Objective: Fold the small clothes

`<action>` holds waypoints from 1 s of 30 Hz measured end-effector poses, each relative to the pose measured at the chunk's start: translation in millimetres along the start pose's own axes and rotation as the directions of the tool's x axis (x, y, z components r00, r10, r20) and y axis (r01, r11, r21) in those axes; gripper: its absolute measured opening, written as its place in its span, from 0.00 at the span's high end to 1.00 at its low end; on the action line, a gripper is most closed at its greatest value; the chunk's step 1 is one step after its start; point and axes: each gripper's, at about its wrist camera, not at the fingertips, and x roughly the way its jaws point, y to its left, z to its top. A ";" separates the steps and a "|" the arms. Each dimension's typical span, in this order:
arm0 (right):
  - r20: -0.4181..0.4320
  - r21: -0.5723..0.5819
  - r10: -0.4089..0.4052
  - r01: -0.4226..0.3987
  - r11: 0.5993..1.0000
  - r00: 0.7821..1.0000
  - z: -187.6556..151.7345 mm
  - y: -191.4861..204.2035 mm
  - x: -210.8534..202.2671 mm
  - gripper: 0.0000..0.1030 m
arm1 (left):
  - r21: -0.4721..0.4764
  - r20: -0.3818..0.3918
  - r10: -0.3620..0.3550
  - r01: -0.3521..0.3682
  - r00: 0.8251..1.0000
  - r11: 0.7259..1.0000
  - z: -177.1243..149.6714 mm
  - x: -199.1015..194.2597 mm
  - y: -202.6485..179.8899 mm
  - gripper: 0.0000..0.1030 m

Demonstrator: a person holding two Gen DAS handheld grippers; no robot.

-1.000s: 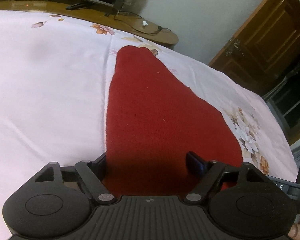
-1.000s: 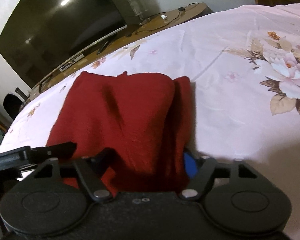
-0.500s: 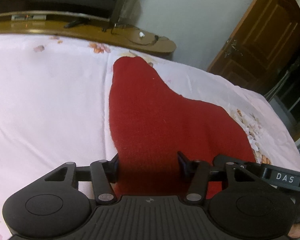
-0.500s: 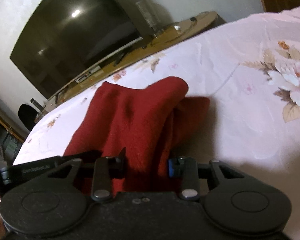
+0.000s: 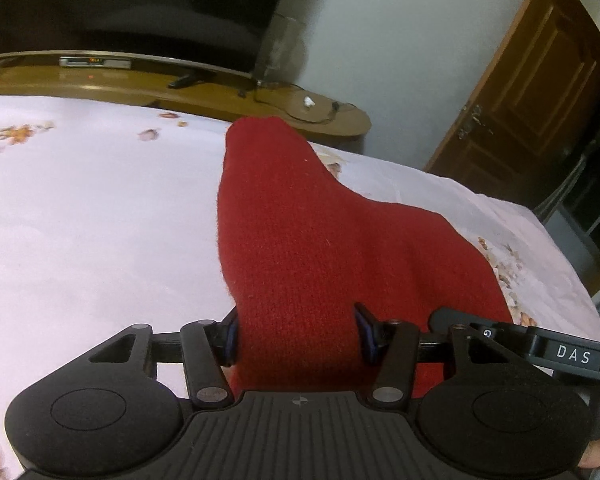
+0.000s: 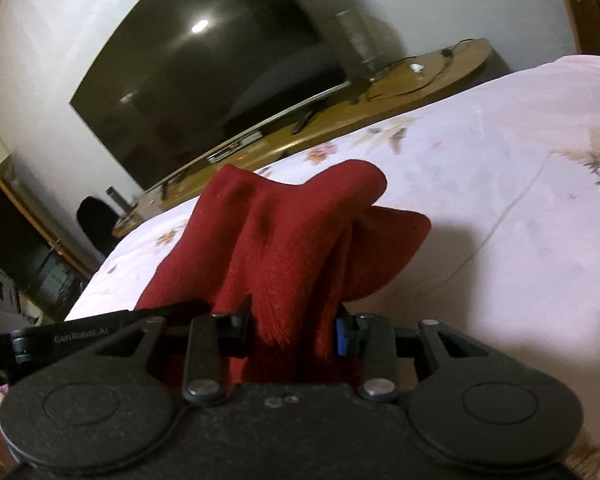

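Pinching the near edge of a red knitted garment [image 5: 308, 248] with the left gripper [image 5: 298, 334] — both fingers pressing in on bunched cloth between them. Draping away from the grip, rising to a rounded peak toward the far side and spreading down to the right over a pale pink floral bedsheet [image 5: 92, 216]. Showing, just right of the left gripper, the dark side of the other tool, lettered "DAS".

Clamping the same red knitted garment [image 6: 284, 240] with the right gripper [image 6: 294, 334] as well — fingers closed in on a thick gathered fold, a blue pad showing on the right finger. Lifting the cloth off the bedsheet [image 6: 500, 200] into two soft humps, with a lower flap sticking out to the right and casting a shadow on the sheet.

Standing beyond the bed at the far side: a large dark television [image 6: 204, 76] on a long wooden cabinet [image 5: 140, 84], with loose cables at its right end. Standing far right in the left wrist view, a brown wooden door [image 5: 540, 92] against a pale wall.
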 end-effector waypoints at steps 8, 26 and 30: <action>-0.033 -0.024 0.012 -0.013 1.000 0.999 -35.8 58.3 9.1 0.66 | -0.043 -0.001 0.025 -0.025 1.000 0.999 -31.9 -49.1 49.8 0.48; -0.060 -0.047 -0.058 0.055 0.997 0.996 -75.7 101.0 31.5 0.65 | -0.071 -0.018 -0.005 0.003 1.000 0.997 -64.5 -47.5 96.1 0.48; -0.044 -0.043 -0.076 0.074 0.996 0.996 -75.5 93.9 30.7 0.65 | -0.055 -0.020 -0.015 0.014 1.000 0.998 -57.8 -31.9 90.8 0.48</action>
